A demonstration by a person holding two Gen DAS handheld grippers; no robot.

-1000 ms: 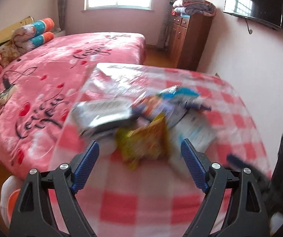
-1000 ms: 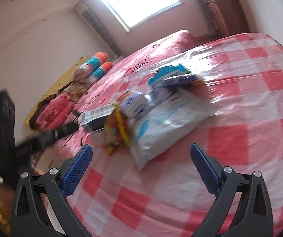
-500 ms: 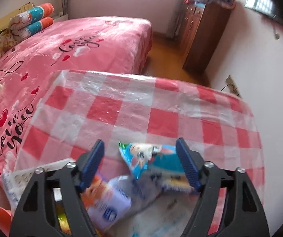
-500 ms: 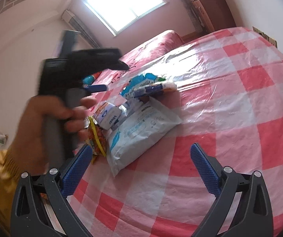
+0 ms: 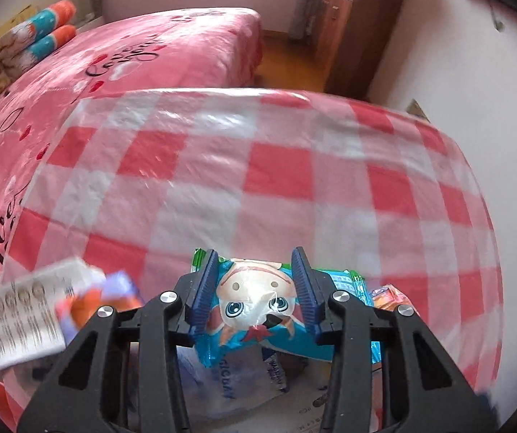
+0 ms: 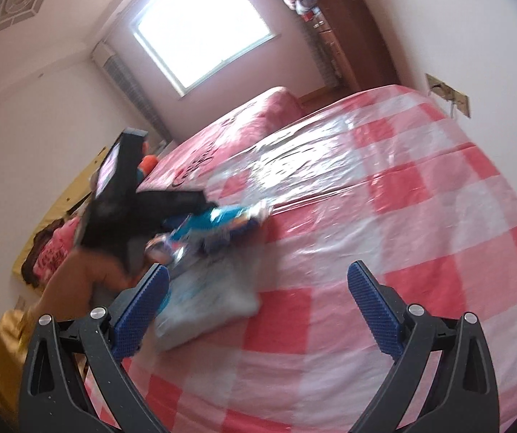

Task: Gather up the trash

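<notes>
Ahead of both tools spreads the table point(image 5: 258, 166), covered in red-and-white check cloth under glossy clear plastic; its near edge is cut off by the frame in both views. Beyond it lie a pink bed point(image 5: 132, 54) and a brown cabinet point(image 5: 352, 25), whose top is cropped in the left wrist view.

Below and behind the left gripper point(image 5: 255, 288) sits the trash pile, mostly hidden by the tool's black frame: a white plastic bag point(image 5: 222, 389) with blurred lettering, a smeared white printed packet point(image 5: 20, 321) off to the tool's left, and an orange-purple wrapper point(image 5: 96, 299) too blurred to read. The blue snack packet point(image 5: 258, 310) with a cartoon face is the one clear piece; it sits right between the blue pads point(image 5: 204, 288), both of which press its sides, so the left tool is clenched on it. Whether the packet is lifted off the pile cannot be told.

In the right wrist view the left tool appears as a motion-blurred black shape held in a hand point(image 6: 78, 278) with a yellow sleeve, pointing down and across toward the pile, the blue packet at its tip.

The right gripper point(image 6: 258, 310) is spread wide, holding nothing, hovering over the cloth with the white bag just ahead of its left finger.
</notes>
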